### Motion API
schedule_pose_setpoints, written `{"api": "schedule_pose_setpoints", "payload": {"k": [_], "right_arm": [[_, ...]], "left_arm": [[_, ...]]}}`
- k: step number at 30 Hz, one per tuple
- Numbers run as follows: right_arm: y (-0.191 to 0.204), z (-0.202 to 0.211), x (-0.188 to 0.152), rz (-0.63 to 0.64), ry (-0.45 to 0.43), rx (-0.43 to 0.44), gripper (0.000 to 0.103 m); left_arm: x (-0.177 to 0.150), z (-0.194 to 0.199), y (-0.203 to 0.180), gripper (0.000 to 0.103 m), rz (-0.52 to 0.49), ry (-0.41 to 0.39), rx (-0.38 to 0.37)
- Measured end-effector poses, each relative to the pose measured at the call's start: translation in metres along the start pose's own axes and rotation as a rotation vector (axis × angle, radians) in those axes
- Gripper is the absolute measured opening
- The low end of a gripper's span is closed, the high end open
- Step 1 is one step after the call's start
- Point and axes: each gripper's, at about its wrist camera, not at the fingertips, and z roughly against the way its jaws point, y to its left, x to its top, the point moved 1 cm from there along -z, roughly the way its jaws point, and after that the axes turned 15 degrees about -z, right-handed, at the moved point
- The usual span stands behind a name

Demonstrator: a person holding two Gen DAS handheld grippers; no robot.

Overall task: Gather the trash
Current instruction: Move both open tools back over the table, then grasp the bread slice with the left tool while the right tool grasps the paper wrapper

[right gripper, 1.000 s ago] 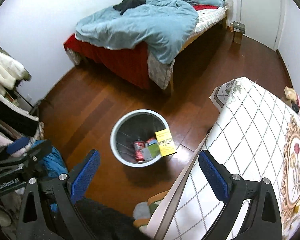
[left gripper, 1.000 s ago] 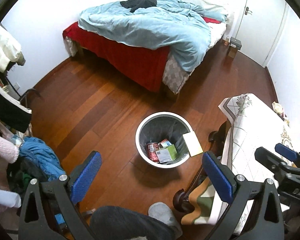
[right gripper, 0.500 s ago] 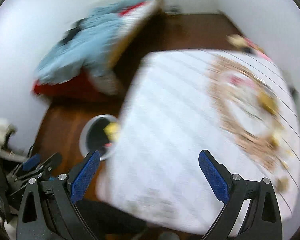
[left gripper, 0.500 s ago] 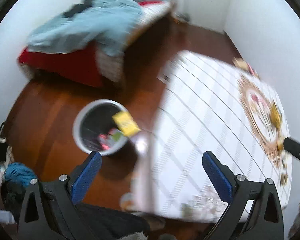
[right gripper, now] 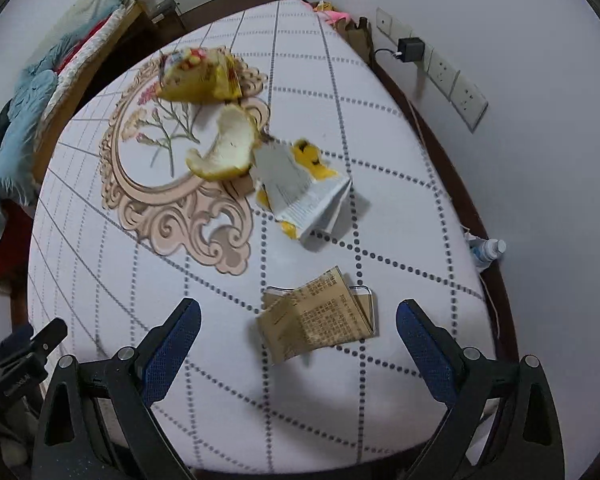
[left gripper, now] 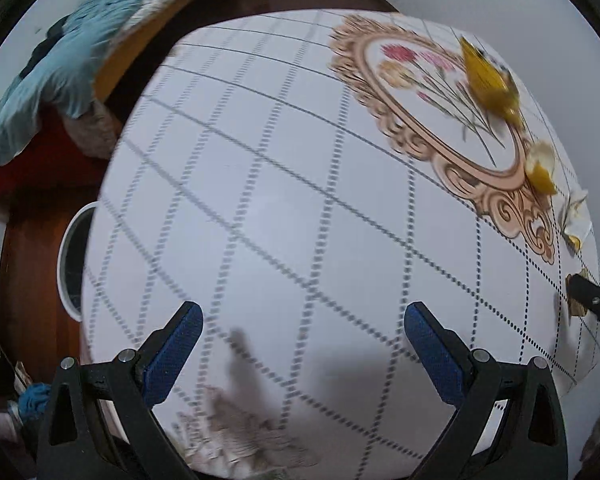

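Note:
Trash lies on the white checked tablecloth (right gripper: 140, 280): a folded brown paper (right gripper: 316, 320), a torn white and yellow wrapper (right gripper: 304, 188), a pale citrus peel (right gripper: 224, 148) and a yellow snack bag (right gripper: 200, 76). My right gripper (right gripper: 298, 344) is open above the table, with the brown paper between and just beyond its fingertips. My left gripper (left gripper: 304, 344) is open and empty over the bare near part of the cloth (left gripper: 260, 200). The snack bag (left gripper: 488, 76) and peel (left gripper: 540, 160) lie far right of it. The white bin's rim (left gripper: 70, 264) shows past the table's left edge.
A bed with a blue quilt (left gripper: 52, 72) stands at the back left. Wall sockets with a plugged charger (right gripper: 410, 46) line the wall on the right. A plastic bottle (right gripper: 488, 250) sits past the table's right edge. Small items (right gripper: 340, 16) lie at the far table corner.
Both grippers have swung from over the floor bin to over the table. The bin has slid to the left edge of view and the trash on the cloth has come into sight.

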Motion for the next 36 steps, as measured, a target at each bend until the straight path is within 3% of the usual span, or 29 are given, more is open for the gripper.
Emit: {"api": "schedule_pose_setpoints", "payload": {"k": [1, 4, 8, 13, 16, 22, 24, 25, 27, 28, 36], "right_arm": [[0.002, -0.003, 0.0, 0.004, -0.003, 0.002, 0.088], [0.004, -0.003, 0.0, 0.047, -0.062, -0.024, 0.06], [-0.002, 0.003, 0.005, 0.001, -0.057, 0.027, 0.059], [-0.022, 0.01, 0.023, -0.086, -0.072, 0.035, 0.059], [-0.03, 0.012, 0.032, -0.13, -0.074, 0.034, 0.059], [-0.045, 0.008, 0.044, -0.208, -0.079, 0.035, 0.059], [-0.048, 0.006, 0.045, -0.223, -0.077, 0.037, 0.059], [-0.048, 0.005, 0.045, -0.225, -0.076, 0.037, 0.059], [-0.047, 0.005, 0.045, -0.225, -0.079, 0.033, 0.059], [-0.047, 0.006, 0.044, -0.222, -0.079, 0.032, 0.059], [-0.04, 0.022, 0.038, -0.204, -0.099, 0.046, 0.059]], "left_arm": [[0.004, -0.002, -0.005, 0.103, -0.011, 0.004, -0.001], [0.015, -0.003, -0.018, 0.103, -0.035, 0.002, -0.012], [0.043, 0.002, -0.048, 0.103, -0.1, -0.035, -0.068], [0.089, 0.007, -0.087, 0.102, -0.099, -0.092, -0.262], [0.11, 0.001, -0.105, 0.078, -0.09, -0.076, -0.338], [0.135, -0.015, -0.132, 0.074, -0.081, -0.038, -0.405], [0.138, -0.023, -0.139, 0.055, -0.089, -0.023, -0.407], [0.14, -0.028, -0.143, 0.036, -0.097, -0.005, -0.405], [0.141, -0.027, -0.148, 0.024, -0.109, -0.029, -0.383], [0.142, -0.026, -0.149, 0.01, -0.119, -0.03, -0.364], [0.128, -0.006, -0.123, 0.005, -0.142, -0.097, -0.279]]}}
